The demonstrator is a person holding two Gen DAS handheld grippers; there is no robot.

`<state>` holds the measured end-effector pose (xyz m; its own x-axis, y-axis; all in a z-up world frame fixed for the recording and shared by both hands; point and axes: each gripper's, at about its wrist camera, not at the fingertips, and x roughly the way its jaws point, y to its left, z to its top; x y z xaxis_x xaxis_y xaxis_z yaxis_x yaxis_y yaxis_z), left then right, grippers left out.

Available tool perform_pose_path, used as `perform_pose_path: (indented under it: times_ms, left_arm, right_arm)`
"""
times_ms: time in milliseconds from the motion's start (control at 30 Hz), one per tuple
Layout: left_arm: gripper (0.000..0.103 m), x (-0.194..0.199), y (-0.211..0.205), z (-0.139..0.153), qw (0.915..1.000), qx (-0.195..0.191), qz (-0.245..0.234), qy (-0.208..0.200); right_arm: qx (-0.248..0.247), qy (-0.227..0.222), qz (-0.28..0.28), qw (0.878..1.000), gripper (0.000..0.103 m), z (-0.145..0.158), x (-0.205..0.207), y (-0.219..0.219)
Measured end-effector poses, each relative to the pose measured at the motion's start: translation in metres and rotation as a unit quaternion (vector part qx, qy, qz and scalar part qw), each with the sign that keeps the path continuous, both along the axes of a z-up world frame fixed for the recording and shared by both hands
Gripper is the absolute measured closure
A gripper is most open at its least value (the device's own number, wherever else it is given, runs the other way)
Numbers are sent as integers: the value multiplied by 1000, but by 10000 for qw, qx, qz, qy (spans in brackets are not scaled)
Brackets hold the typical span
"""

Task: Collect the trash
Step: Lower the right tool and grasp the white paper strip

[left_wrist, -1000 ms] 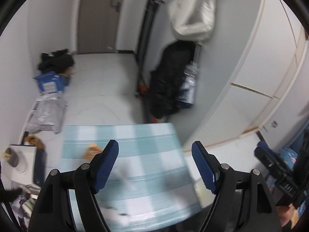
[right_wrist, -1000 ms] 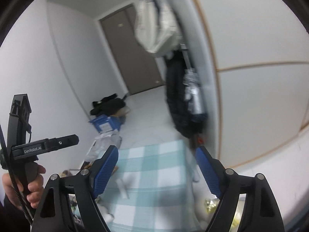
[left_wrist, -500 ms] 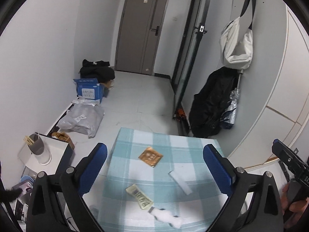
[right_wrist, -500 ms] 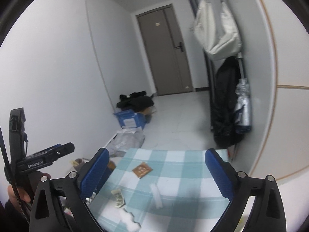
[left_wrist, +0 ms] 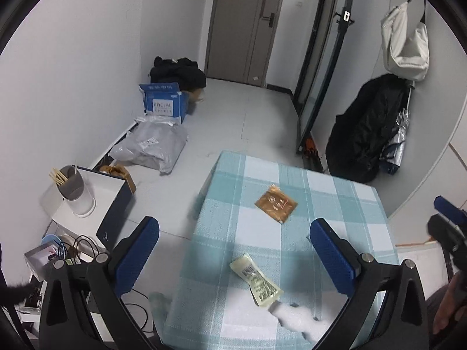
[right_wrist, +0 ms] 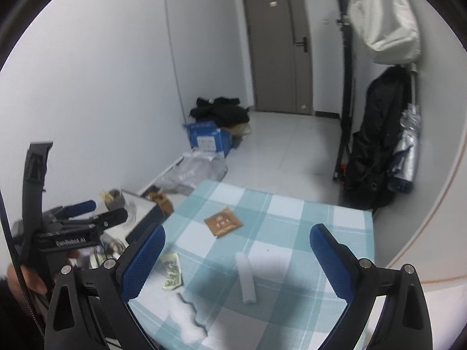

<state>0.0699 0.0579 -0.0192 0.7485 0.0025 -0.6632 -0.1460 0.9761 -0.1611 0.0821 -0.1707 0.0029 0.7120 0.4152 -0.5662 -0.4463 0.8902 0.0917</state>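
Both grippers hang above a small counter [left_wrist: 335,201] covered in a teal-and-white checked cloth, and the trash lies scattered on it. The left gripper [left_wrist: 233,255] has its blue fingers [left_wrist: 138,255] spread wide after just opening, with nothing pressed between them; under the gap lies a pale yellow printed packet [left_wrist: 256,281], and just below it a crumpled white tissue [left_wrist: 294,319] touches the packet's lower end. Farther up the cloth, apart from both, sits a flat brown packet [left_wrist: 276,203]. The right gripper [right_wrist: 237,259] also stands wide, its jaws having just opened, and holds nothing; a white paper roll [right_wrist: 246,277] lies on the cloth between its fingers [right_wrist: 329,262], not touched by them. In that view the brown packet [right_wrist: 223,222] lies beyond the roll, the yellow packet [right_wrist: 172,271] sits just beside the left-side finger, and the tissue [right_wrist: 186,318] lies near the counter's front edge. On the floor to the left are a blue box [left_wrist: 163,103] and a grey bag [left_wrist: 151,145].
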Motion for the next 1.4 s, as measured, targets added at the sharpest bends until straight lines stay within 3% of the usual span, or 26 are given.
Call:
perform_pose_path:
  times_ms: [67,167,500,700,833,933,1133,1200,1267,1400]
  left_arm:
    - [2,-2,3,3,9999,124,68,-87]
    - [2,-2,14,0,9998,-149,135,-7]
    - [2,7,26,-11,9989,-254,314,228]
    - [2,14,35,-16,9972,-402,491,386]
    - [2,17,35,-15,9976,-199,562,357]
    - [2,20,37,-15,9977,-261,537,334]
    - [2,26,40,-20,9967,-359,556,469]
    - [2,28,41,-21,9965,-400,535,497]
    - [2,30,42,-23,9960,-542,438,559]
    - [2,34,41,-28,9940,-765,333,707]
  right_arm:
    - [-93,80,59,9999,3,-5,8,6]
    - [-151,237,72,9996,3,-12,20,13]
    - [-554,773,314,9950,3,-43,63,34]
    - [-574,1065,525,9913,4,-63,86,37]
    - [-408,1163,534,9909,4,-77,92,30]
    - [-528,1284,417,9894,5,-90,99,30]
    - [-843,1725,615,9795,23,-117,109,41]
    - [-916,1897,709,9750,43,-123,109,43]
    - [-941,2131,866,9686,56,-131,110,47]
    - [-1144,2179,885,9652,58,-140,108,53]
